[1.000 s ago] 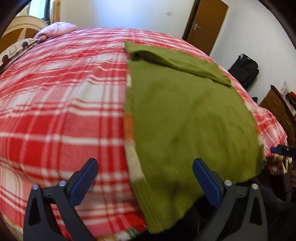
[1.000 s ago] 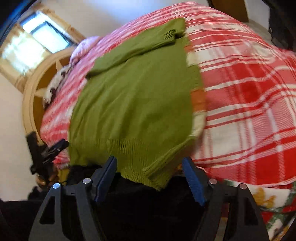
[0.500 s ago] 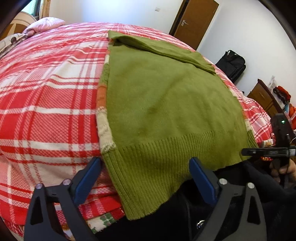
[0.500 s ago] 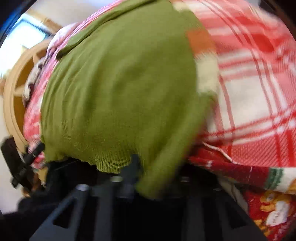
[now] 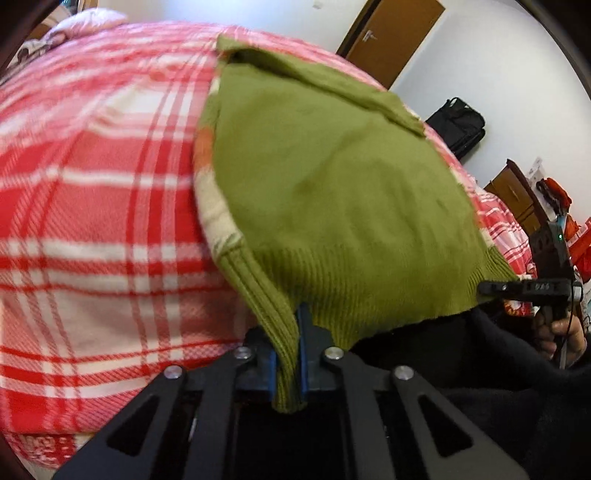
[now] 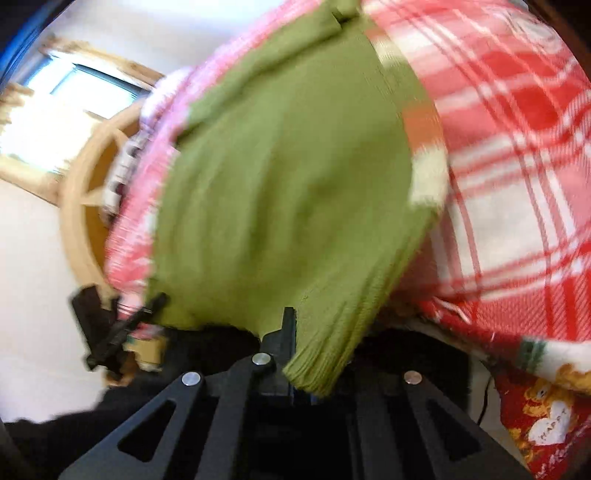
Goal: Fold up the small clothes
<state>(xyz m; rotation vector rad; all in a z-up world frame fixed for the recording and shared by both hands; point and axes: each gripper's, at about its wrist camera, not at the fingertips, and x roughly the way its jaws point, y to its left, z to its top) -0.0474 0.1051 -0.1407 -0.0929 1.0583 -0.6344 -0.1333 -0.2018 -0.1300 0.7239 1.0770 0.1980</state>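
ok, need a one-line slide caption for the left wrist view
Left claw shut on the ribbed hem corner of the olive-green knit sweater, which is spread across a red-and-white plaid blanket.

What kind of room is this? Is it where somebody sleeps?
Most likely a bedroom. A big bed with a red plaid blanket fills the view, a pink pillow lies at its far end, and a wooden door is in the wall behind.

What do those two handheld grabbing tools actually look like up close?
Both are matte black plastic. The left gripper has angular arms with triangular cut-outs, round silver screw heads at the joints, and blue pads lining its jaws. The right gripper is built the same way, though blur hides detail. Seen from the left camera, the right one shows a small green light and a thin cable, held by a bare hand in a dark sleeve.
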